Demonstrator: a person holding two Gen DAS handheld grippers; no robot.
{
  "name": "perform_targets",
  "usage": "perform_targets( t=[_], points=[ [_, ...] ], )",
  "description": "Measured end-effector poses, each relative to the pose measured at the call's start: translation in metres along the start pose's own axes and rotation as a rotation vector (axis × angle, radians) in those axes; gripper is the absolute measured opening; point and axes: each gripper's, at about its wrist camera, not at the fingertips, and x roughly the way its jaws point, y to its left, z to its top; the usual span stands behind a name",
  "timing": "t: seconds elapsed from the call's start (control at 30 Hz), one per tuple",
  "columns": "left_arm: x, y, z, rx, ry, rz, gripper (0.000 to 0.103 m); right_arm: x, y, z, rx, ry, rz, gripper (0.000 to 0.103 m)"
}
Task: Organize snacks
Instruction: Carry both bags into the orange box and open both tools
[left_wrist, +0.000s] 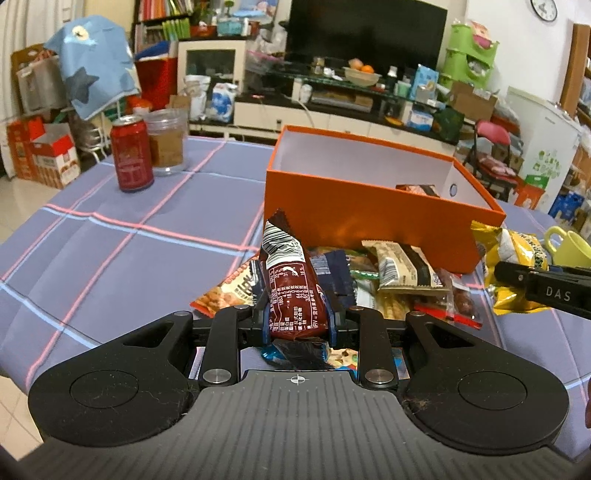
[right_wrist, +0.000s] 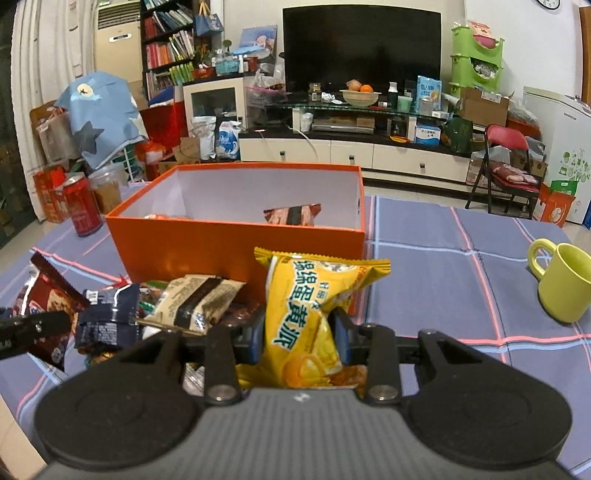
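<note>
Clamped in the left claw (left_wrist: 294, 317), a brown bar (left_wrist: 291, 284) juts forward; the right claw (right_wrist: 301, 334) pinches a yellow pack (right_wrist: 306, 317). Lift both over the box (right_wrist: 236, 251) wall ahead before releasing.

Two wrist views, both low and close over the surface (left_wrist: 110, 236)
Each looks forward and downward; both share the orange box (left_wrist: 369, 206) (right_wrist: 236, 247) and television (right_wrist: 362, 44).

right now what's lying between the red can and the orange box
Nothing. In the left wrist view, the stretch between the red can and the orange box is bare checked tablecloth; the clear jar stands behind the can, not between them.
</note>
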Motion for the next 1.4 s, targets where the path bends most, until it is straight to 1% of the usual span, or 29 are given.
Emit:
perform_targets(
  t=[0.33,0.93,1.13,1.2,1.27,1.33,1.4],
  points=[
    [0.005,0.0,0.0,0.026,0.007,0.04,0.0,0.001,0.001,-0.001,-0.002,0.001,-0.002,0.036],
    [0.006,-0.006,0.0,0.063,-0.003,0.045,0.0,0.0,0.006,-0.001,-0.01,0.006,0.013,0.037],
    [0.002,-0.006,0.002,0.056,-0.006,0.03,0.0,-0.003,0.007,0.0,-0.007,0.003,0.019,0.037],
    [-0.004,-0.008,0.006,0.059,-0.023,0.016,0.0,-0.008,0.007,0.002,0.005,-0.008,0.031,0.037],
    [-0.011,-0.011,0.015,0.081,-0.061,0.003,0.0,-0.019,0.007,0.009,0.013,-0.041,0.041,0.037],
    [-0.014,-0.014,0.03,0.095,-0.096,-0.011,0.0,-0.027,0.008,0.018,0.014,-0.082,0.037,0.037],
    [-0.017,-0.013,0.047,0.078,-0.125,-0.038,0.0,-0.029,0.006,0.03,0.024,-0.106,0.038,0.037]
  ],
)
